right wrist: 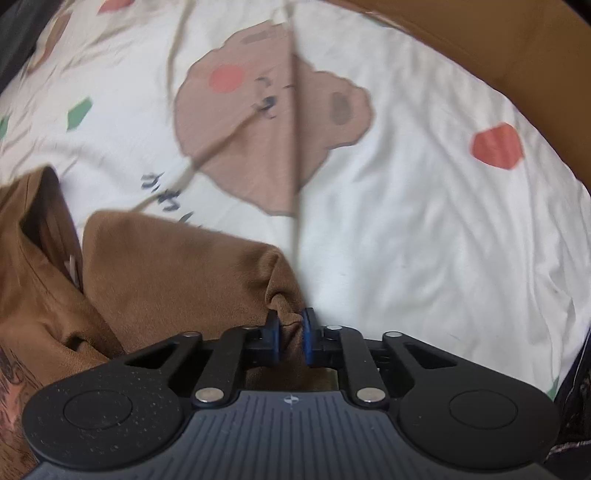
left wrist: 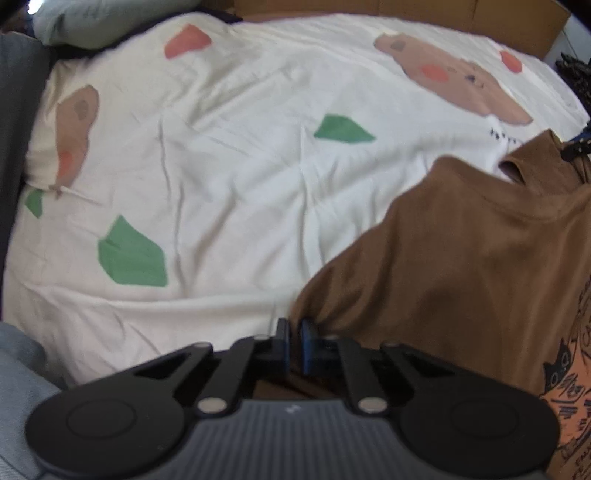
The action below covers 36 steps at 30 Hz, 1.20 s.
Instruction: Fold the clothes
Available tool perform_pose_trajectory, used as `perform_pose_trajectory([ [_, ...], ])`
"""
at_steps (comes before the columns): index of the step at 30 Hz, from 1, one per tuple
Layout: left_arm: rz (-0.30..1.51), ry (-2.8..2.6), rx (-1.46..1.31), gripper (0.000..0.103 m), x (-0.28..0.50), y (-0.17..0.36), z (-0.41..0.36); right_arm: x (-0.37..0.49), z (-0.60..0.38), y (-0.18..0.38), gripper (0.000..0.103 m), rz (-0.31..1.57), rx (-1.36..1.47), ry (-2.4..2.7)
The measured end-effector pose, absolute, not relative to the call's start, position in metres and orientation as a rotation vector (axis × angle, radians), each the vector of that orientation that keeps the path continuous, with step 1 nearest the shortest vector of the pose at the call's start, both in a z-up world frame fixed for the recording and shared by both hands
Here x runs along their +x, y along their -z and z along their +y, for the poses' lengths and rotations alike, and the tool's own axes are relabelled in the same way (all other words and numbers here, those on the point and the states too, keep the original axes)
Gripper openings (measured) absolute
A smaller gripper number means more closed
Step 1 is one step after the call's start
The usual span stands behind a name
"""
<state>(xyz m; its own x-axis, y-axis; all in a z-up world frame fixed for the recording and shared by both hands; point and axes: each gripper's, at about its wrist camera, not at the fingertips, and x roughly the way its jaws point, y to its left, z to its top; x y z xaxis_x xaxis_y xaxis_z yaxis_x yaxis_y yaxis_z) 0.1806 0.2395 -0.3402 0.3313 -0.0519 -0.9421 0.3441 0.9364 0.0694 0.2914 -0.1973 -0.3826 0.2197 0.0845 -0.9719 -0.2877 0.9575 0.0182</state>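
A brown T-shirt (left wrist: 461, 258) with an orange and black print lies on the bed, filling the right of the left wrist view and the lower left of the right wrist view (right wrist: 166, 266). My left gripper (left wrist: 294, 332) is shut on the shirt's left edge, with brown cloth pinched between its blue pads. At the shirt's right edge, a bunched fold sits squeezed between the pads of my right gripper (right wrist: 290, 332), which is shut on it. The collar opening (right wrist: 44, 229) shows at the far left of the right wrist view.
The bed is covered by a white sheet (left wrist: 240, 184) printed with brown bears and red and green shapes. A brown headboard (right wrist: 498, 44) runs along the far edge. A grey-green pillow (left wrist: 92, 26) lies at the far left corner. Blue denim (left wrist: 18, 369) shows at the lower left.
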Motion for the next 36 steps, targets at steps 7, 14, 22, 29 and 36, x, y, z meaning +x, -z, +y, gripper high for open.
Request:
perform_pose_trajectory([
  [7,1.116,0.194,0.287,0.005,0.177,0.308,0.253,0.292,-0.239,0.349,0.008,1.239,-0.057,-0.181],
  [14,1.027,0.131,0.283,0.004,0.186,0.280,0.263,0.300,-0.277,0.322,0.007,1.146,0.052,-0.087],
  [22,0.923,0.086,0.290,0.004,0.213,0.252,0.271,0.316,-0.301,0.292,0.007,1.025,0.145,-0.023],
  [29,0.868,0.066,0.305,0.004,0.237,0.246,0.269,0.340,-0.307,0.278,0.007,0.964,0.182,-0.020],
  [36,0.875,0.074,0.292,0.004,0.235,0.259,0.266,0.346,-0.314,0.289,0.007,0.960,0.224,-0.003],
])
